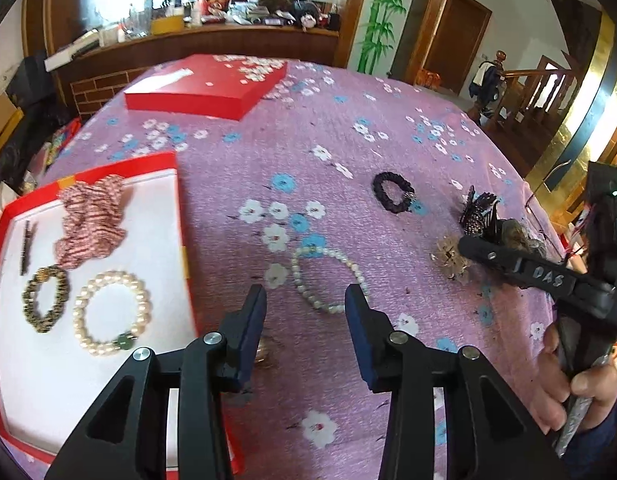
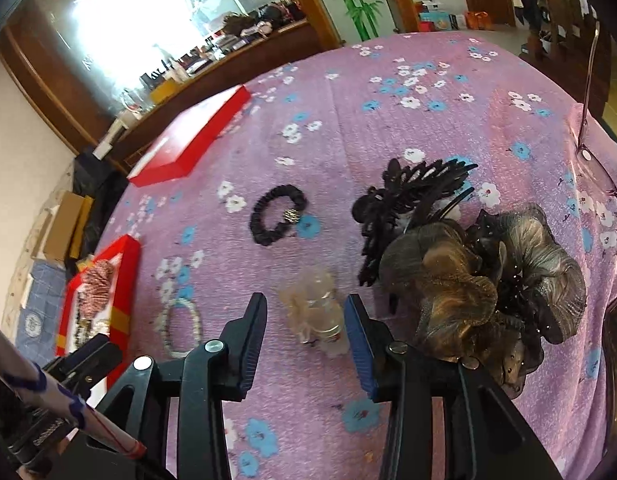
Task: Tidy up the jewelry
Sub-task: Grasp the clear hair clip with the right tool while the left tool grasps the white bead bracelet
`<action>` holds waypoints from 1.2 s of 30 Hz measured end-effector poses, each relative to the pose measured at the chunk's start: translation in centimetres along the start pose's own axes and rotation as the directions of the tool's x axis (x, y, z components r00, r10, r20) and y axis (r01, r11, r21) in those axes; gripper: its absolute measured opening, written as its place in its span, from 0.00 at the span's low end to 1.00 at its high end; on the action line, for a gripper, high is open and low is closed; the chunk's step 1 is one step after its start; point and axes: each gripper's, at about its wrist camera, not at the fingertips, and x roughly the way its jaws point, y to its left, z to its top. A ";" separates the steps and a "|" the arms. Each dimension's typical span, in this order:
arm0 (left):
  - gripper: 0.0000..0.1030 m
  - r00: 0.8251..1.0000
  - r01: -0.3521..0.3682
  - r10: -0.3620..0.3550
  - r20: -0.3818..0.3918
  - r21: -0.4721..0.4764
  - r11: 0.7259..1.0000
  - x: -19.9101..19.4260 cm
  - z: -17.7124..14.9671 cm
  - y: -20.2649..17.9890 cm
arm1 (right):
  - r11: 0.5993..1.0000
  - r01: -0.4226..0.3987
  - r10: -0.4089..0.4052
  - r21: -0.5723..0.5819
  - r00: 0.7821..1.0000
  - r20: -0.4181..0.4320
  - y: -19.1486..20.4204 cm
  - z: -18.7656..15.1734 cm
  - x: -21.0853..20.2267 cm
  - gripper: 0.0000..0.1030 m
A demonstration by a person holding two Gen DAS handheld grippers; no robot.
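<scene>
The left gripper point(image 1: 305, 300) is held spread wide above the purple floral tablecloth point(image 1: 348, 128), with nothing between its fingers. Just beyond its fingertips a loose pearl bracelet point(image 1: 328, 278) is laid flat on the cloth, close to the right wall of the red tray point(image 1: 182, 216). On the tray's white floor a pearl bracelet with a green bead point(image 1: 111, 313) is seen nearest, a bronze beaded bracelet point(image 1: 45, 298) just beside it toward the tray's left edge, a dark hair pin point(image 1: 27, 246) further along that edge, and a pink striped scrunchie point(image 1: 93, 220) at the tray's far side.

The right gripper point(image 2: 306, 312) is likewise held wide open and grips nothing; a pale translucent hair ornament point(image 2: 314, 312) is framed between its fingers on the cloth, though contact cannot be told. To its right a large brown-and-grey gauze scrunchie point(image 2: 488, 276) is piled near the cloth's right edge, with a black claw clip point(image 2: 404, 204) touching its far side. A black scrunchie point(image 2: 278, 220) is set apart from them, toward the middle of the cloth. A pair of glasses point(image 2: 588, 152) is seen at the right edge. Furthest off, a closed red box lid point(image 1: 204, 88) is placed at the cloth's far left corner.
</scene>
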 end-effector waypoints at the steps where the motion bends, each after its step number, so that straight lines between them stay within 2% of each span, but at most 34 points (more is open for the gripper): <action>1: 0.38 1.000 0.004 -0.004 -0.009 -0.002 1.000 0.3 0.2 -0.1 | 1.000 0.000 0.000 -0.004 1.000 -0.009 0.0 0.0 0.4 0.42; 4: 0.38 0.999 0.015 -0.015 -0.039 0.006 1.000 1.3 0.7 -0.9 | 0.999 0.019 -0.020 -0.030 1.000 -0.024 0.3 -0.4 1.5 0.45; 6: 0.40 0.998 0.011 -0.010 -0.055 0.012 1.000 2.1 0.9 -1.5 | 0.997 0.042 -0.042 -0.069 0.999 -0.002 0.7 -0.5 1.6 0.44; 7: 0.42 0.998 0.009 -0.008 -0.062 0.015 1.000 2.5 1.0 -1.8 | 0.995 0.051 -0.050 -0.081 0.999 0.007 0.8 -0.6 1.6 0.42; 8: 0.42 0.998 0.006 -0.005 -0.068 0.017 1.000 2.9 1.1 -2.1 | 0.995 0.054 -0.053 -0.083 0.998 0.013 0.8 -0.7 1.5 0.32; 15: 0.42 0.996 -0.027 0.033 -0.078 0.075 0.997 5.8 0.1 -3.9 | 0.995 0.044 -0.037 -0.091 0.997 0.074 0.6 -0.6 0.2 0.32; 16: 0.42 0.997 -0.043 0.049 -0.060 0.092 0.995 5.9 -0.1 -4.2 | 0.995 0.042 -0.035 -0.086 0.996 0.081 0.6 -0.5 0.0 0.32; 18: 0.38 0.996 -0.080 0.085 -0.030 0.129 0.988 6.3 -0.3 -4.7 | 0.996 0.023 -0.015 -0.081 0.996 0.088 0.6 -0.4 -0.5 0.32; 19: 0.33 0.994 -0.102 0.105 -0.012 0.149 0.984 6.4 -0.4 -5.1 | 0.997 0.020 -0.012 -0.079 0.995 0.098 0.6 -0.3 -0.7 0.32; 20: 0.22 0.994 -0.106 0.107 0.004 0.160 0.981 6.5 -0.5 -5.3 | 0.996 0.020 -0.012 -0.082 0.994 0.106 0.8 -0.4 -0.9 0.32; 21: 0.16 0.994 -0.109 0.107 0.016 0.176 0.978 6.5 -0.7 -5.5 | 0.996 0.019 -0.010 -0.085 0.994 0.111 0.9 -0.4 -1.1 0.32; 22: 0.04 0.993 -0.121 0.118 0.024 0.185 0.975 6.5 -0.7 -5.7 | 0.996 0.017 -0.007 -0.087 0.993 0.118 1.0 -0.4 -1.3 0.32; 24: 0.04 0.988 -0.151 0.145 0.047 0.204 0.967 6.6 -0.9 -6.1 | 0.996 0.007 0.004 -0.084 0.991 0.130 1.1 -0.5 -1.7 0.32; 27: 0.04 0.993 -0.120 0.114 0.044 0.164 0.979 6.3 -0.6 -5.3 | 0.997 -0.004 0.016 -0.078 0.989 0.149 1.1 -0.5 -2.3 0.32; 31: 0.04 0.995 -0.062 0.052 0.085 0.110 0.992 4.8 0.1 -4.4 | 0.998 -0.017 0.028 -0.069 0.986 0.163 1.0 -0.5 -2.9 0.32; 36: 0.04 0.989 0.002 -0.011 0.145 0.064 0.998 3.0 0.7 -3.5 | 0.997 -0.019 0.031 -0.070 0.985 0.172 1.1 -0.4 -3.1 0.32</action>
